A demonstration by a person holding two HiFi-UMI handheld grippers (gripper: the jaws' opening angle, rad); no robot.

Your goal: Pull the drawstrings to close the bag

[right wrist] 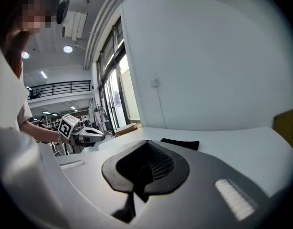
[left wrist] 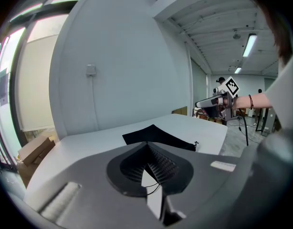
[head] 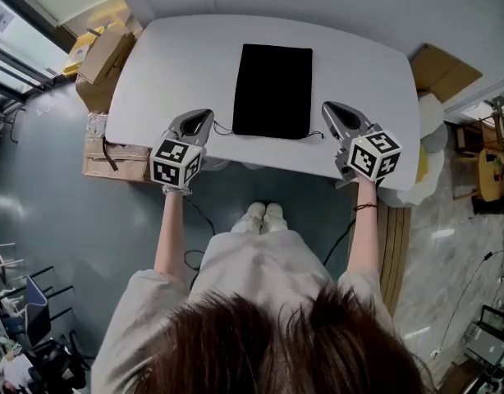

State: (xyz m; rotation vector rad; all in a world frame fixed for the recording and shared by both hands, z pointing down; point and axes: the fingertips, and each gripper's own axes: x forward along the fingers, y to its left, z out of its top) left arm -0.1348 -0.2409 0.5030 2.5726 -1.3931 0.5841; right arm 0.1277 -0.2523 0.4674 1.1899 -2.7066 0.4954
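A flat black drawstring bag (head: 272,89) lies in the middle of the white table (head: 178,64), with its mouth toward the near edge. Thin strings trail from its near corners, left drawstring (head: 222,127) and right drawstring (head: 317,135). My left gripper (head: 208,113) hovers just left of the left string, jaws shut and empty. My right gripper (head: 327,107) hovers just right of the right string, also shut and empty. The left gripper view shows the shut left gripper (left wrist: 147,144), the bag (left wrist: 156,136) beyond it and a thin string under the jaws. The right gripper view shows the shut right gripper (right wrist: 146,142) and the bag (right wrist: 180,143).
Cardboard boxes (head: 104,56) stand on the floor left of the table, and another box (head: 441,68) stands at the right. The near table edge (head: 260,164) runs just below both grippers. A grey wall (left wrist: 113,70) rises behind the table.
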